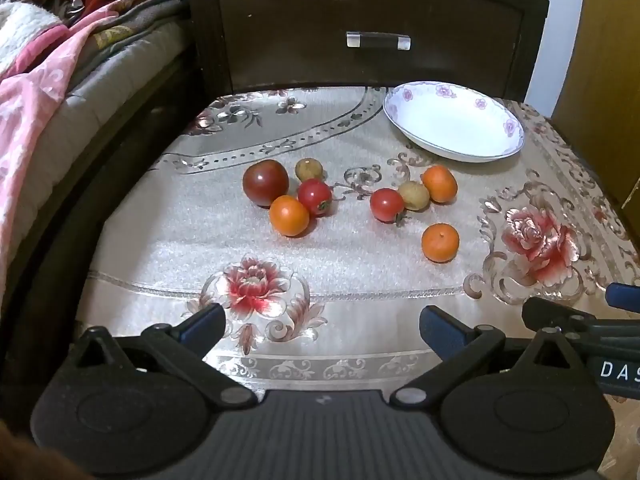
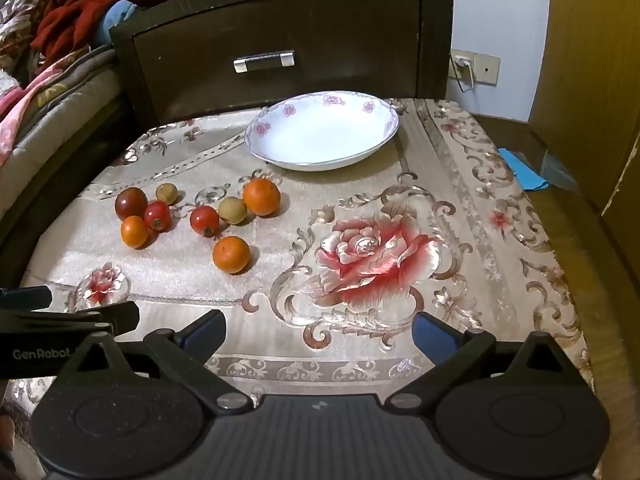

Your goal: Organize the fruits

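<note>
On the floral tablecloth (image 2: pixel 400 208) before a dark nightstand (image 1: pixel 360 20), a white flower-rimmed dish (image 2: pixel 380 120) sits behind eight loose fruits, perhaps including the dark tomato (image 1: pixel 265 182) and nearest tangerine (image 1: pixel 440 243), while the left gripper (image 1: pixel 322 322) and right gripper (image 2: pixel 319 330) hover spread, pinching nothing.

Dark wooden nightstand (image 1: pixel 372 36) behind, bed (image 1: pixel 80 92) left, white wall (image 2: pixel 496 20), wall socket (image 2: pixel 474 66).
</note>
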Motion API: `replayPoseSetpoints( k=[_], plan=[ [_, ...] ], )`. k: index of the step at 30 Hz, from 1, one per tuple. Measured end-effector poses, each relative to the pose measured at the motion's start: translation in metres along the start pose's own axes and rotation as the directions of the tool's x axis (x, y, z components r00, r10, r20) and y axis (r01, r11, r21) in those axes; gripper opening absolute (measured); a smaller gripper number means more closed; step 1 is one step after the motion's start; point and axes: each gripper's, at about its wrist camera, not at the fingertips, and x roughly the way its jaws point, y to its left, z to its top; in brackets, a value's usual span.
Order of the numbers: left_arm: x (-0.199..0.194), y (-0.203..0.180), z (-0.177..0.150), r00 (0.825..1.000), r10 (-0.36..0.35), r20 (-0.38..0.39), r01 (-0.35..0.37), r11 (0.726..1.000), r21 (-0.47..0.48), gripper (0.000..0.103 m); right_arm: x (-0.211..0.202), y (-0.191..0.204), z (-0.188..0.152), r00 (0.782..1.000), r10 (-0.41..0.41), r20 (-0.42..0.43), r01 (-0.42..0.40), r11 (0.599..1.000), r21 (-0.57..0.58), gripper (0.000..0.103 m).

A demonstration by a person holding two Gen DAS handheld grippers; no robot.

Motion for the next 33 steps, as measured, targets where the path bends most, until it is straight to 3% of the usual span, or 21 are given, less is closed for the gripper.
replayPoseSetpoints(
  k=[33],
  plan=[
    [0.0077, -0.0012, -0.0028, 1.0, 0.012, -0.028, -0.012, 1.0, 0.009, 0.103, 0.0086, 0.0022, -0.0036, 1.0, 0.01, -0.024, -0.01, 1.0, -0.002, 0.091]
  ],
)
